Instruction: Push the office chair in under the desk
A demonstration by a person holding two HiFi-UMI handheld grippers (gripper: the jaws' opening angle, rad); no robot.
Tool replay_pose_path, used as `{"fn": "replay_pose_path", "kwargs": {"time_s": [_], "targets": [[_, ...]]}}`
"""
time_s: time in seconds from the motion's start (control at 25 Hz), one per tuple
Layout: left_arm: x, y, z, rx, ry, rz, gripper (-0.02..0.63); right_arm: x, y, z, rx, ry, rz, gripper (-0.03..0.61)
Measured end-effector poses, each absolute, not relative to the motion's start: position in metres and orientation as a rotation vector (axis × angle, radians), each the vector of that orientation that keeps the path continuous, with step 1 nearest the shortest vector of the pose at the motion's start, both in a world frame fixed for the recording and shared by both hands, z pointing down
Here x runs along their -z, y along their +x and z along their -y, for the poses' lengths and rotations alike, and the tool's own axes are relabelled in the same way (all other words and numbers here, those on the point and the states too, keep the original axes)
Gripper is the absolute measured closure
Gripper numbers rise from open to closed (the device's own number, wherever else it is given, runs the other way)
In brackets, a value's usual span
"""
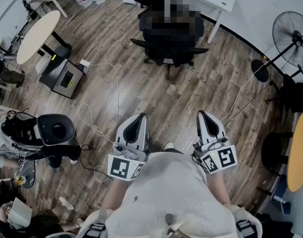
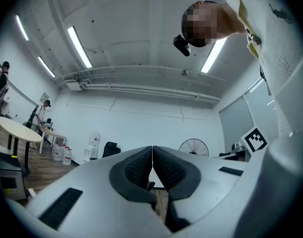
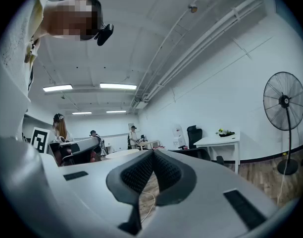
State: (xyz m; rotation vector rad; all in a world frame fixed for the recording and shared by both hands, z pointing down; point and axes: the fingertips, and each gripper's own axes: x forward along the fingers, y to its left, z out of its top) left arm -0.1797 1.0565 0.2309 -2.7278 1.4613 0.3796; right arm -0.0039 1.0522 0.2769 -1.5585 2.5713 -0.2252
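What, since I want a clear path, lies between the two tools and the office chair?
Head view: only bare wood floor up to the office chair; a white cable loops off left.

left gripper (image 2: 152,152) jaws pressed together, empty, fan (image 2: 193,147) and water dispenser (image 2: 93,142) beyond

Left gripper (image 1: 140,118): jaws together, nothing between the pads (image 2: 137,166); left marker cube (image 1: 123,166) behind the fingers.
Right gripper (image 1: 203,114): jaws together, empty; right marker cube (image 1: 220,158) behind the fingers.
Pose: grippers side by side, apart, fingertips pointing away from the torso.
Arms: left forearm (image 1: 114,198) and right forearm (image 1: 219,185) trail behind the cubes.
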Motion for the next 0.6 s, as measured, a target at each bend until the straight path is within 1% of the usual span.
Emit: {"fn": "replay_pose_path", "kwargs": {"time_s": [0.36, 0.6], "targets": [[-0.219, -0.167, -1.076, -0.374, -2.698, -1.503, 0.592, -0.253, 0.007, -1.088, 0.084, -1.594, -2.594, 0.572], [-0.229, -0.146, -1.076, -0.300, -2.718, -1.470, 0.592, -0.262, 0.019, -1.089, 0.109, -1.621, -2.610, 0.571]]}}
